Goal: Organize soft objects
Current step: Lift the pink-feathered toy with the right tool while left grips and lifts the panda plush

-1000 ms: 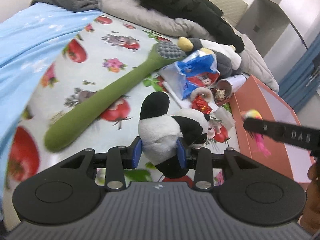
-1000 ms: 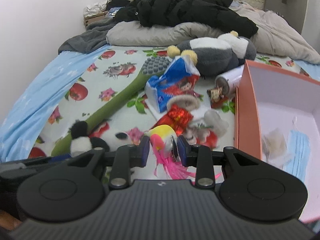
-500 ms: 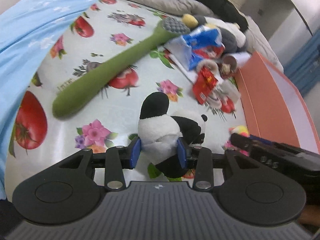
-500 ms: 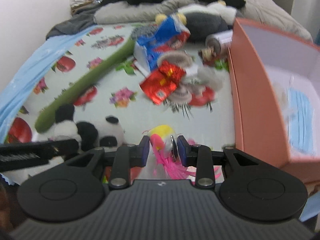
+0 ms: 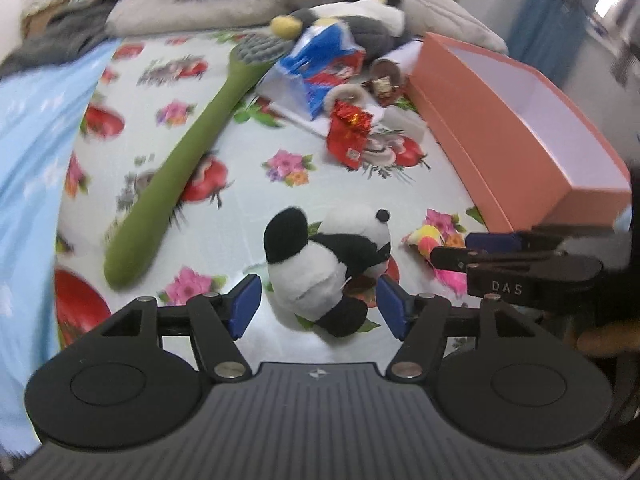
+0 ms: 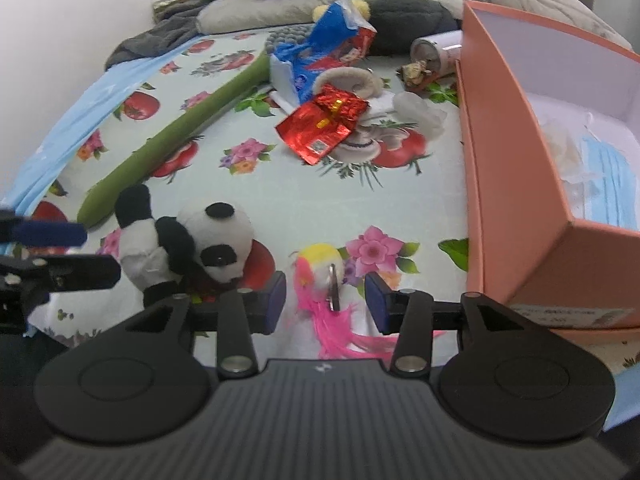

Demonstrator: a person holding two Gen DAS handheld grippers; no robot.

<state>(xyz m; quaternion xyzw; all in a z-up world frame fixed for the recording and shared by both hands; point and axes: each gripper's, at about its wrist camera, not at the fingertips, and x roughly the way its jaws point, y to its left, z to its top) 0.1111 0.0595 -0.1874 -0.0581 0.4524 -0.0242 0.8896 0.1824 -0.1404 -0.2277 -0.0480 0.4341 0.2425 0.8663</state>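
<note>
Left gripper (image 5: 318, 306): jaws just opened, now spread wide, blue pads clear of the panda (image 5: 328, 264) on both sides. Panda between them, lying on the flowered sheet (image 5: 240, 184), not pinched. Right gripper (image 6: 325, 300): jaws also just opened, spread, with gaps to the bird (image 6: 320, 272) between the pads. Bird, yellow head and pink feathers, resting on the sheet just beside the orange box (image 6: 516, 184); panda close by on its left. Farther back: long green plush (image 5: 184, 160), red foil packet (image 6: 320, 128), blue bag (image 5: 320, 64), grey plush (image 6: 404, 16) near the pillows. Inside the box, a blue mask (image 6: 612, 180).
</note>
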